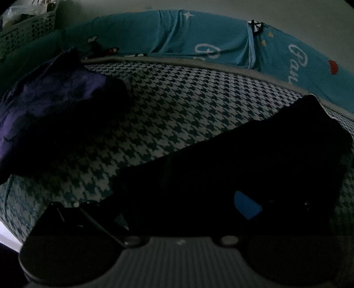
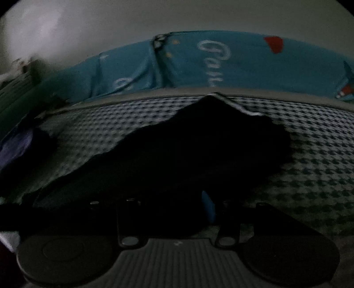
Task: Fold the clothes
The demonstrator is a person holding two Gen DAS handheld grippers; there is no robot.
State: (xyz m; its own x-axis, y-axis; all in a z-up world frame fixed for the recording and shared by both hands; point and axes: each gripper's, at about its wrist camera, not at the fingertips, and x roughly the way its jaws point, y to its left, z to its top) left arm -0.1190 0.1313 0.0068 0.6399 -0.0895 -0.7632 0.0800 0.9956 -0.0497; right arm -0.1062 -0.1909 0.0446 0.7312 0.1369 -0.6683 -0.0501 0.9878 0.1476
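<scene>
A black garment (image 1: 254,155) lies spread on the houndstooth cover (image 1: 177,106) and runs down under my left gripper (image 1: 159,203). That gripper's fingers stand wide apart, one blue pad (image 1: 246,205) showing over the dark cloth. A crumpled purple garment (image 1: 44,106) sits to the left. In the right wrist view the same black garment (image 2: 188,150) fills the middle. My right gripper (image 2: 168,203) hovers at its near edge with its jaws apart. The cloth lies between them, and the blue pad (image 2: 208,208) shows its bare face. The light is very dim.
A teal sheet with white lettering (image 1: 210,39) runs along the far side, behind the cover's grey piping. A perforated basket (image 1: 28,31) stands at the far left. The pale wall (image 2: 177,17) rises behind. The purple garment's edge (image 2: 20,146) shows at the left.
</scene>
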